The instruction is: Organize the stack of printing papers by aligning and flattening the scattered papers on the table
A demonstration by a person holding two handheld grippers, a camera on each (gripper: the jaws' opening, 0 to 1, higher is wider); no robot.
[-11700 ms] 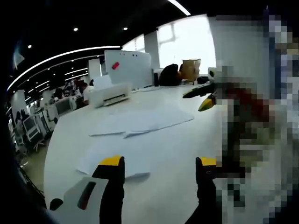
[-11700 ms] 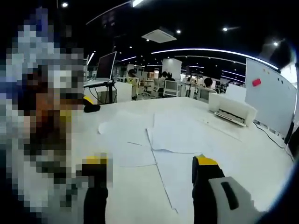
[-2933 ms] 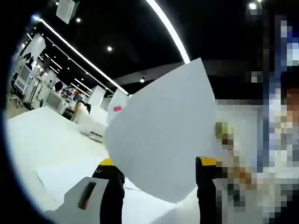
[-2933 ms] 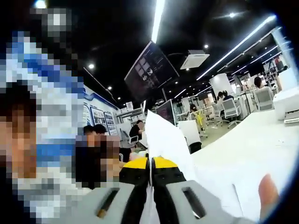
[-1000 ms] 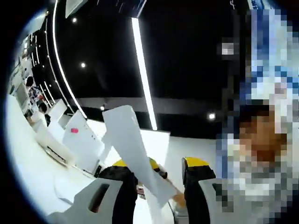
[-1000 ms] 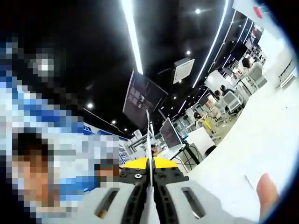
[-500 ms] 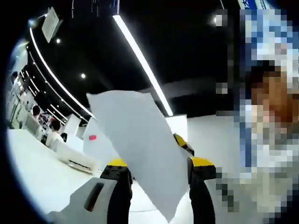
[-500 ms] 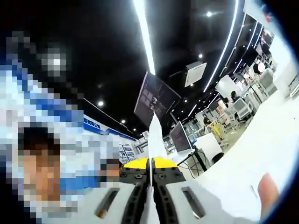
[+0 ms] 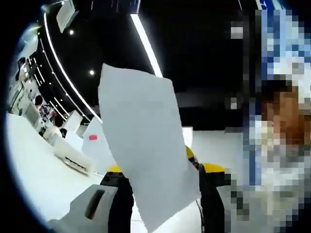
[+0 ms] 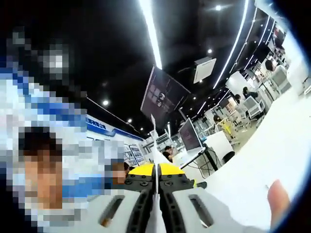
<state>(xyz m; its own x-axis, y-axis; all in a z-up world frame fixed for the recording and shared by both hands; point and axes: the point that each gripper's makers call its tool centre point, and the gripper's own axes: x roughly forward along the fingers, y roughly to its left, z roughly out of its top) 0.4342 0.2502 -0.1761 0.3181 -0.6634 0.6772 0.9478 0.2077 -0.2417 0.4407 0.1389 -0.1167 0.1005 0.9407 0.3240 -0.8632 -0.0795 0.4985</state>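
In the left gripper view, the left gripper (image 9: 163, 187) points up toward a dark ceiling with light strips, its two yellow-tipped jaws standing well apart. A white sheet of paper (image 9: 143, 145) is lifted off the table (image 9: 34, 165) and held tilted in the air in front of those jaws, its lower part falling across the gap between them; the left jaws are not closed on it. Behind the sheet's right edge a yellow tip of the right gripper (image 9: 190, 154) peeks out, just beside the paper. Low on the left the white table runs away, with a white printer (image 9: 73, 158) on it and a whiteboard (image 9: 97, 145) bearing a red mark behind.

In the right gripper view, the right gripper (image 10: 156, 171) has its jaws pressed together on the paper (image 10: 154, 145), which here appears edge-on as a thin white sliver rising straight up from the yellow tips. The table (image 10: 272, 150) lies off to the right. This view adds what the other lacks: a dark hanging screen (image 10: 163, 97), distant desks with monitors and people, and a fingertip (image 10: 277, 196) at the lower right edge
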